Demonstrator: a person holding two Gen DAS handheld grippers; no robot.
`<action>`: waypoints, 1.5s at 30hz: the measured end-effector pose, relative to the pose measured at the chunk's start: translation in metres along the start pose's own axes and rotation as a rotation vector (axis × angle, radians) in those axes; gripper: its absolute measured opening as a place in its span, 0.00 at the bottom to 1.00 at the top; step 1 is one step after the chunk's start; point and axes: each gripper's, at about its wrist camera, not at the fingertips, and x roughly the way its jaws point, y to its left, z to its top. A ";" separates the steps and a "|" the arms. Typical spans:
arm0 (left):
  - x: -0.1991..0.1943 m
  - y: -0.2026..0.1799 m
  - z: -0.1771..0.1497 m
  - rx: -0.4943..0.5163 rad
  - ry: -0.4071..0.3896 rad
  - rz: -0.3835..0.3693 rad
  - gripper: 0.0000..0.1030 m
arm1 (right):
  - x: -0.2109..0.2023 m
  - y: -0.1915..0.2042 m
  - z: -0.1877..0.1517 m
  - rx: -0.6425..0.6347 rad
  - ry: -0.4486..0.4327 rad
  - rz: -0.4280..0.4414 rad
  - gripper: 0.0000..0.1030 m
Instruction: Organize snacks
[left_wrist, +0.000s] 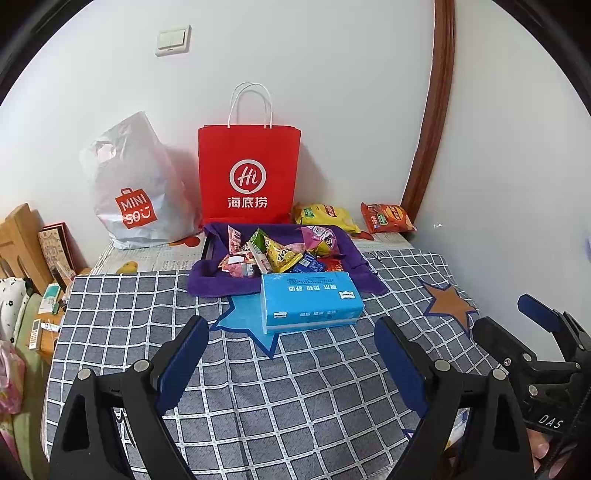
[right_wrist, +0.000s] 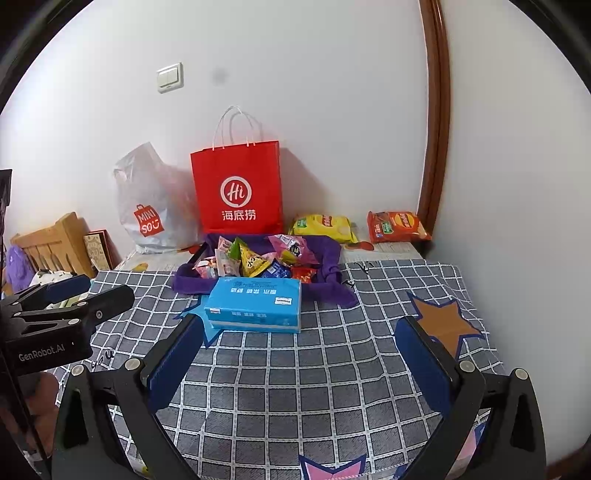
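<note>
Left of red paper bag (left_wrist: 248, 173): one crinkly white plastic bag (left_wrist: 135, 192). In front: one purple cloth tray (left_wrist: 207, 275) heaped with foil snack packets (left_wrist: 279, 253); one rectangular blue tissue pack (left_wrist: 308, 299). Right: two glossy chip bags, yellow (left_wrist: 327, 216), red (left_wrist: 388, 218). Left gripper (left_wrist: 291, 332), right gripper (right_wrist: 299, 338) both spread wide, empty, over checked cloth.

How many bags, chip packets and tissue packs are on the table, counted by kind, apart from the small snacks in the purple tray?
Standing bags: 2, the red paper bag and the white plastic bag.
Chip packets: 2, the yellow packet and the orange packet.
Tissue packs: 1, the blue tissue pack.
Total: 5.
</note>
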 end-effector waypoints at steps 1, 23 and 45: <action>0.000 0.000 0.000 -0.001 -0.001 0.001 0.88 | 0.000 0.001 0.000 0.000 -0.002 -0.001 0.99; -0.001 0.000 0.001 0.001 -0.001 -0.003 0.88 | -0.004 0.001 0.001 -0.005 -0.014 -0.001 0.99; -0.004 0.000 0.003 0.003 -0.003 -0.004 0.88 | -0.009 0.005 0.003 -0.014 -0.036 0.012 0.99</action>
